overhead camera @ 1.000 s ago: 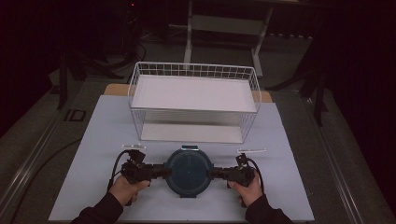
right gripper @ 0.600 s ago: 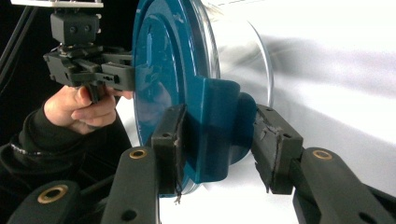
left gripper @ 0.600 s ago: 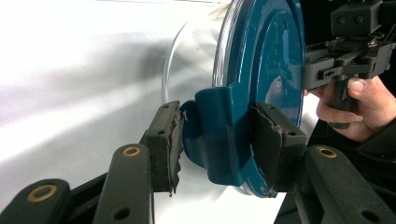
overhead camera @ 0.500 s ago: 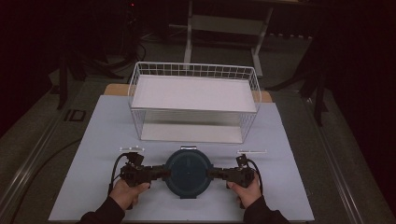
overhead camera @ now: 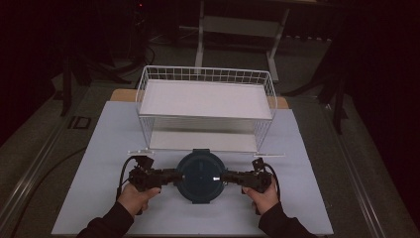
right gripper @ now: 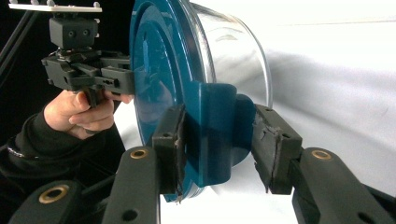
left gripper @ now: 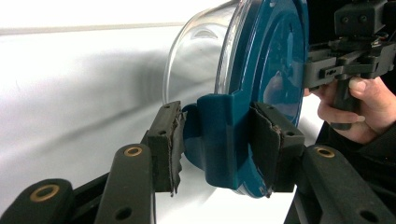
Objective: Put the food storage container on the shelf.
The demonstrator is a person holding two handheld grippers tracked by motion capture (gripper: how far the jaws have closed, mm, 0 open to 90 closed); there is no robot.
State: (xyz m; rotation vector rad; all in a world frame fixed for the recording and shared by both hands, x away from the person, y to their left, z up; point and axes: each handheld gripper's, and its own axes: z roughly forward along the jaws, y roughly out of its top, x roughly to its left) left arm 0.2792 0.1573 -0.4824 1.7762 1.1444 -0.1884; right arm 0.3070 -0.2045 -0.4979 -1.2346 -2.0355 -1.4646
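I have a round glass container (overhead camera: 200,177) with a dark teal plastic lid on the white table (overhead camera: 99,148), just in front of the white wire basket (overhead camera: 206,106). My left gripper (left gripper: 217,142) clamps the lid's left latch tab; my right gripper (right gripper: 219,140) has the opposite tab between its jaws, one worn pad pressing it, the other just off. From above I see a flat disc; the gripper views reveal the clear curved wall

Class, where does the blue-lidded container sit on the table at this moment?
In the high view the blue-lidded container sits at the table's near edge, centred just in front of the white wire basket, between the left gripper and right gripper.
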